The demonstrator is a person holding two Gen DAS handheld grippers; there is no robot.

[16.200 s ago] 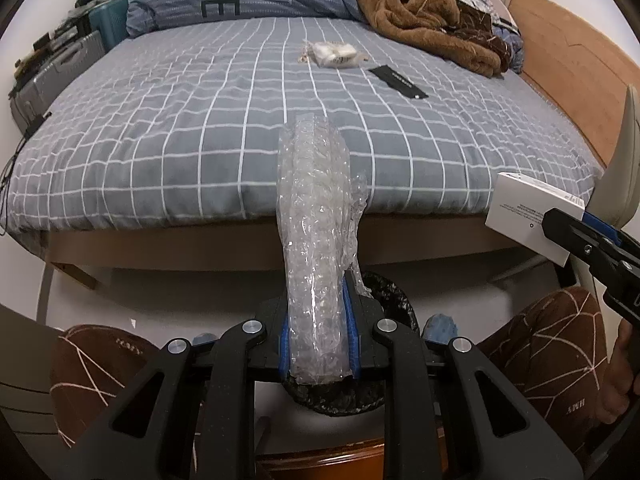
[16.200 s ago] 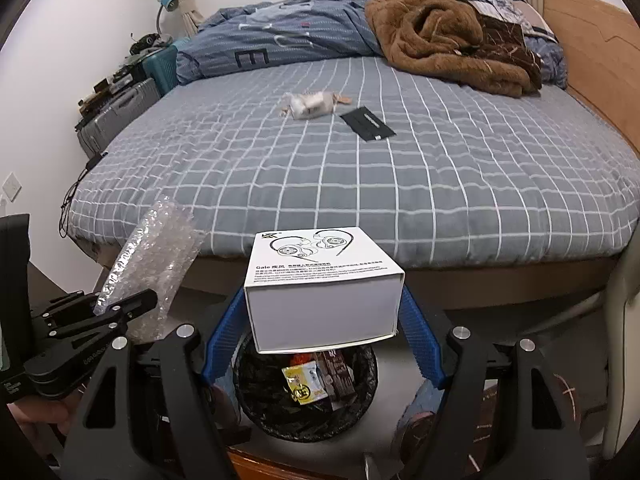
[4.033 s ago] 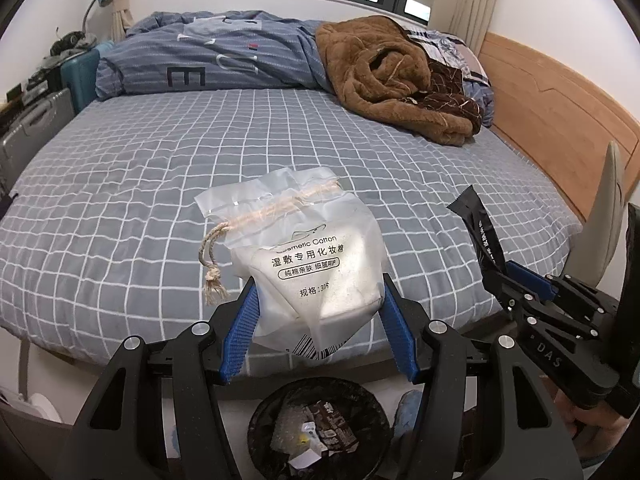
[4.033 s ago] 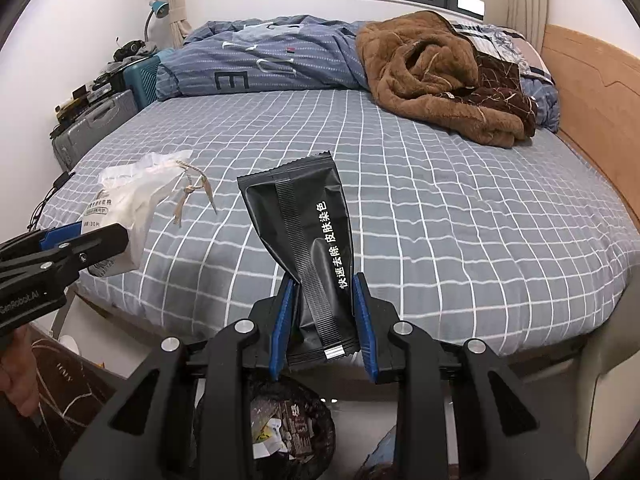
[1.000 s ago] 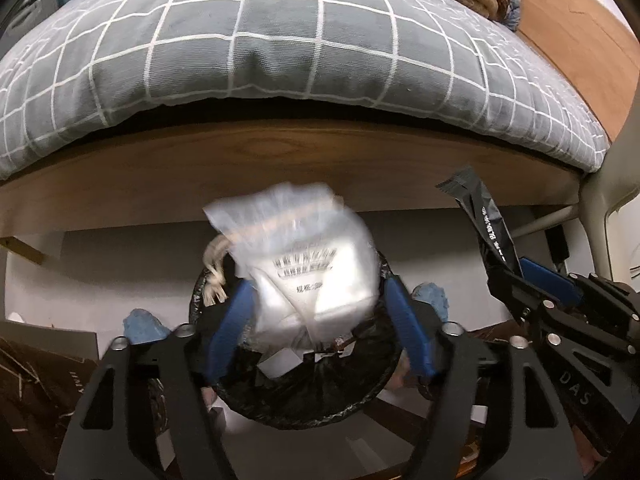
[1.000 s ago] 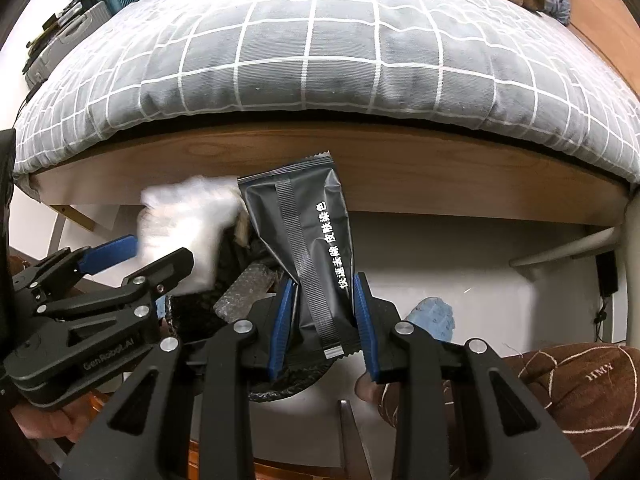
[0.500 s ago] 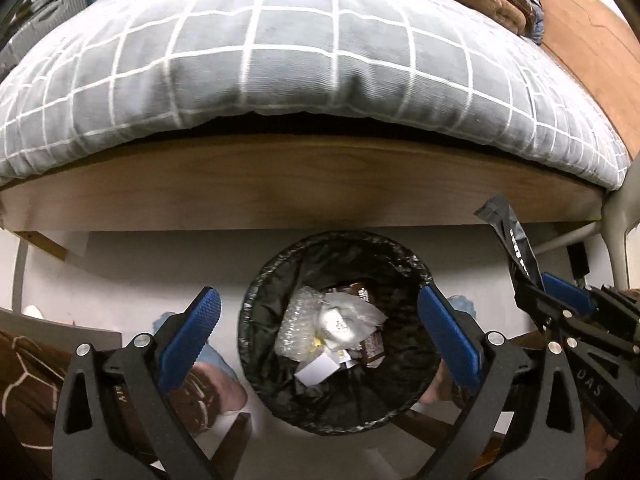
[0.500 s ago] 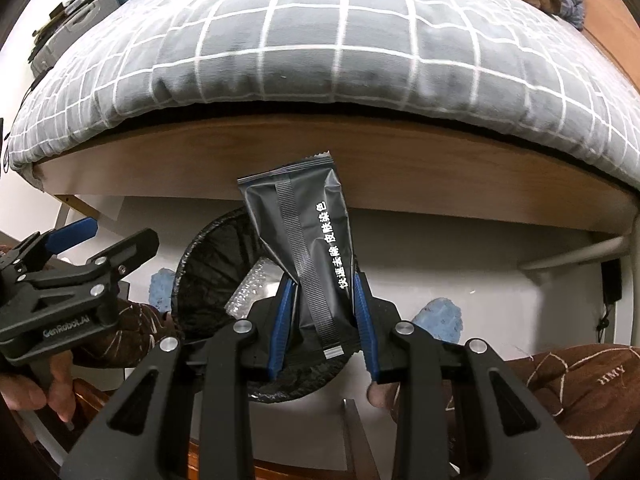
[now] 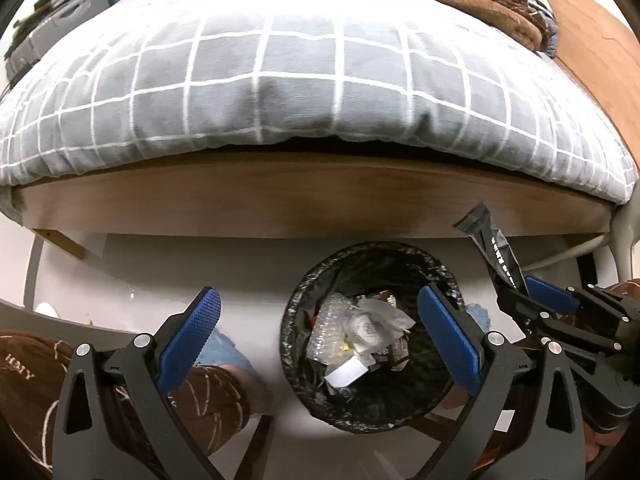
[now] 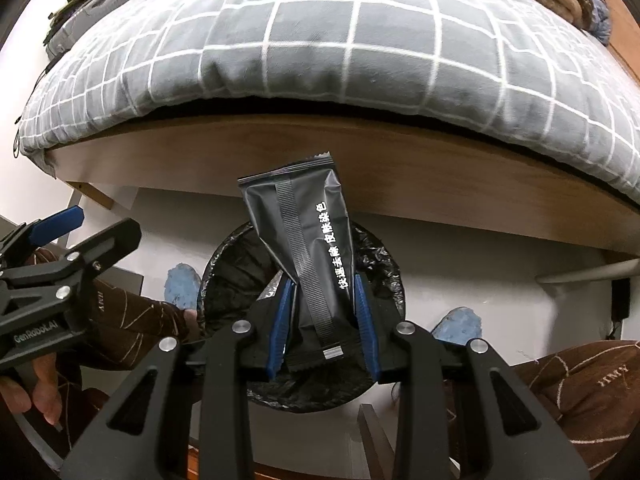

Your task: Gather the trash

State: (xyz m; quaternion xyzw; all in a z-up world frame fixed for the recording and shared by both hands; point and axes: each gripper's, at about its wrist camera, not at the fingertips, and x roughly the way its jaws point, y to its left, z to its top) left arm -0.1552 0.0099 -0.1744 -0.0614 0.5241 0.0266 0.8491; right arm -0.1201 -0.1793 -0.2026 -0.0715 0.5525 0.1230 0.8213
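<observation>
So the flat black foil sachet (image 10: 306, 256) has a column of white Chinese characters down its right side plus a grey seam strip, and the right tool (image 10: 322, 320) has it pinched by the lower end between the blue pads, standing upright right above the round bin with the black plastic liner (image 10: 384, 264). The side of the left tool (image 10: 60, 256) reads "GenRobot.AI" in the right view; the brown trouser leg (image 10: 580, 376) says "HMY". From the left camera, the left tool (image 9: 320, 336) is spread wide with nothing in it, sitting over the bin's left edge. Inside the bin there's a crumpled white plastic pouch (image 9: 370, 322), some bubble wrap (image 9: 328, 330) and a small white box (image 9: 346, 372). Grey checked bedcover (image 9: 280, 80) hangs over the wooden bed frame (image 9: 280, 200) behind.
</observation>
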